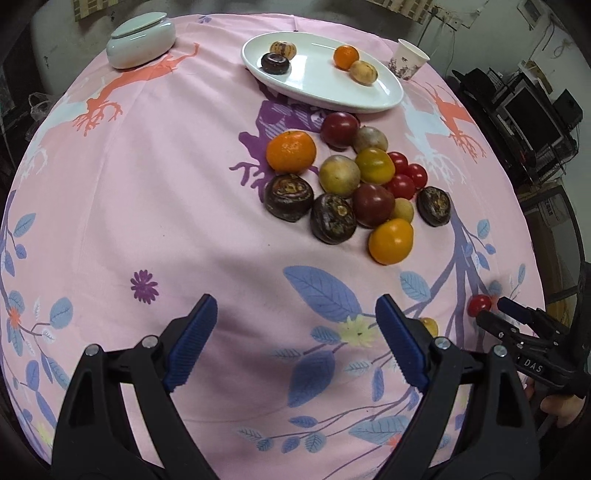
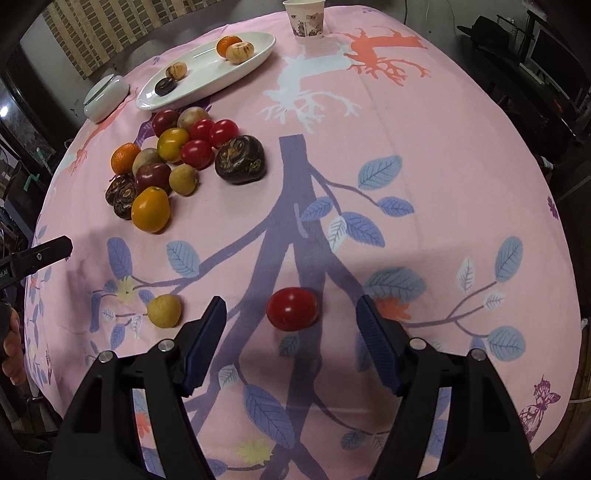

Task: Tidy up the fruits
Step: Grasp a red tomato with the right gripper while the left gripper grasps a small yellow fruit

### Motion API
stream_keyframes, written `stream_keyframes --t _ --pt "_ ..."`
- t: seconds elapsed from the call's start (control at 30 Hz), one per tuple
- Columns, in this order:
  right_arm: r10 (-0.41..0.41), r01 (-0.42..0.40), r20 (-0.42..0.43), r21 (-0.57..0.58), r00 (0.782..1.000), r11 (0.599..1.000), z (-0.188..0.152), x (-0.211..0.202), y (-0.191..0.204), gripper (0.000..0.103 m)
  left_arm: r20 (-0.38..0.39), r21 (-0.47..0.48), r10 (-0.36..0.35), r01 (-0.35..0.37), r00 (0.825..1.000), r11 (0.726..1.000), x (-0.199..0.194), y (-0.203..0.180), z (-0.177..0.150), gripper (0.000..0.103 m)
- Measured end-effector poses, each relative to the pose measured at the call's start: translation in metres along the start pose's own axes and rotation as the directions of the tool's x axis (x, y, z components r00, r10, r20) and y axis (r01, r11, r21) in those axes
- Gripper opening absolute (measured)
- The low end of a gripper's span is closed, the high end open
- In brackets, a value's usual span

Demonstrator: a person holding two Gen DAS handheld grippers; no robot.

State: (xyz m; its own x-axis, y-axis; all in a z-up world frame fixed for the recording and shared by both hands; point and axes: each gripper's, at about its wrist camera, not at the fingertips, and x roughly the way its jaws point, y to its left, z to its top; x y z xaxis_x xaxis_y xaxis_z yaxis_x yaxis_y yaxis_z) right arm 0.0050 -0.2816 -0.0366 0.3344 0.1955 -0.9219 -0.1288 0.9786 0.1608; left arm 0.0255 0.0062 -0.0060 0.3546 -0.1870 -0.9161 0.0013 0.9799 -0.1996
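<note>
A pile of fruits lies on the pink tablecloth; it also shows in the right wrist view. A white oval plate behind it holds several fruits, also seen in the right wrist view. A loose red tomato lies just ahead of my open right gripper, between its fingers. A small yellow fruit lies to its left. My left gripper is open and empty, well short of the pile. The right gripper and tomato show at the left view's right edge.
A white lidded jar stands at the far left of the table. A paper cup stands right of the plate, also in the right wrist view. Dark equipment stands beyond the table's right edge.
</note>
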Motion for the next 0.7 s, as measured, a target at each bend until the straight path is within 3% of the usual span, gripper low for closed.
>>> stream_keyframes --t 0.2,0.27,0.43,0.53,0.7 --pt "-0.012 0.012 -0.012 -0.020 1.000 1.000 -0.010 0.005 0.002 0.067 -0.028 0.028 -0.011 0.012 1.000 1.000 0.004 -0.013 -0.010 0.090" --pt "-0.002 0.001 -0.018 -0.028 1.000 1.000 -0.011 0.007 0.003 0.051 -0.033 0.035 -0.019 0.020 0.999 0.999 0.005 -0.018 -0.013 0.090" --pt "0.019 -0.019 -0.017 -0.022 1.000 1.000 -0.010 0.013 0.003 0.042 -0.050 0.087 -0.037 0.042 0.998 0.995 0.009 -0.036 -0.021 0.090" --pt "0.018 -0.019 -0.004 -0.016 1.000 1.000 -0.010 0.013 -0.001 0.030 -0.066 0.109 -0.052 0.059 0.996 0.992 0.014 -0.047 -0.024 0.090" --pt "0.031 -0.031 0.004 0.021 1.000 0.999 -0.011 0.008 -0.013 0.029 -0.082 0.147 -0.069 0.081 0.994 0.986 0.021 -0.067 -0.028 0.090"
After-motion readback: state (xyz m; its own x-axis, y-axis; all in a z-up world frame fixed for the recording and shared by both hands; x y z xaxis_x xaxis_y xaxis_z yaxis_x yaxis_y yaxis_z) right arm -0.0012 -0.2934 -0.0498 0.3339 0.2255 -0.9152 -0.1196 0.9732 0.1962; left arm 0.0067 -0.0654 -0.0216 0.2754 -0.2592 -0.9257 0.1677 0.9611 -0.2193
